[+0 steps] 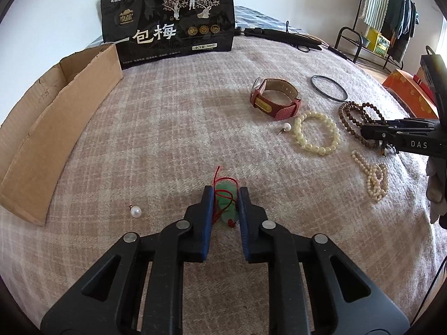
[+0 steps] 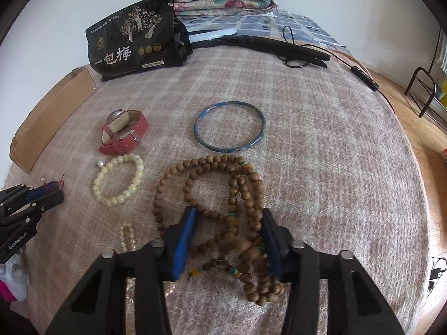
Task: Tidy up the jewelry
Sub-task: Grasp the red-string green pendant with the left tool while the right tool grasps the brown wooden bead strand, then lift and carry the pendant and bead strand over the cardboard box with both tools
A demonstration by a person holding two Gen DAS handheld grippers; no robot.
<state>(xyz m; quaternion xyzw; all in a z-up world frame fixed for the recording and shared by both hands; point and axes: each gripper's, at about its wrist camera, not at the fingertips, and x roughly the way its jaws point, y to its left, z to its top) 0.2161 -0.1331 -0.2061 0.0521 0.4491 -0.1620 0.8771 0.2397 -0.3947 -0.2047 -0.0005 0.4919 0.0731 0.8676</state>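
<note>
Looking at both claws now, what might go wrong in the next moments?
1. The left claw pinches a green pendant with a thin red cord; if it grips mostly cord, the pendant may slip when lifted.
2. The right claw straddles tangled wooden beads without clearly pressing them; closing may catch only some loops, and the rest could drag.
3. Dragging loops might disturb the cream bracelet close beside them.
</note>
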